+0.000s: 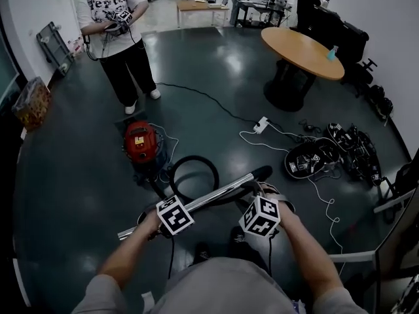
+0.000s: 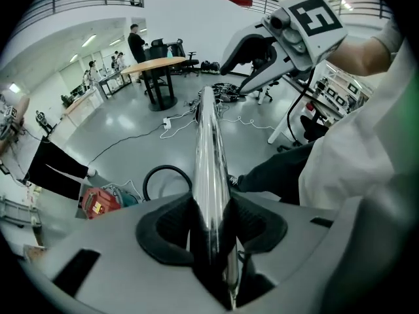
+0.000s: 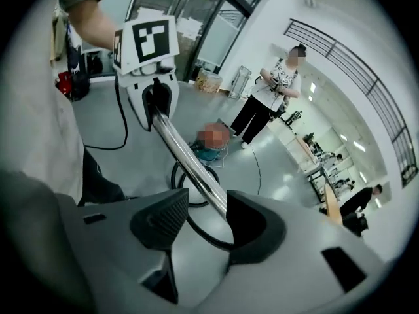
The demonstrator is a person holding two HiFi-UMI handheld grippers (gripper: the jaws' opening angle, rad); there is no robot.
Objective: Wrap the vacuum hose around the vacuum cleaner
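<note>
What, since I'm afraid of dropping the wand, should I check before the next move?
1. Left gripper clamped on the metal tube: ok, both pads press on it.
2. Right gripper gripping the tube: not ok, the jaws stand apart and the tube leans on one pad only.
3. Hose wrapped around the vacuum cleaner: not ok, it lies in a loop on the floor beside it.
4. Room around the vacuum cleaner: probably not ok, a person stands just beyond it.
5. Hose joined firmly to the tube: cannot tell.
</note>
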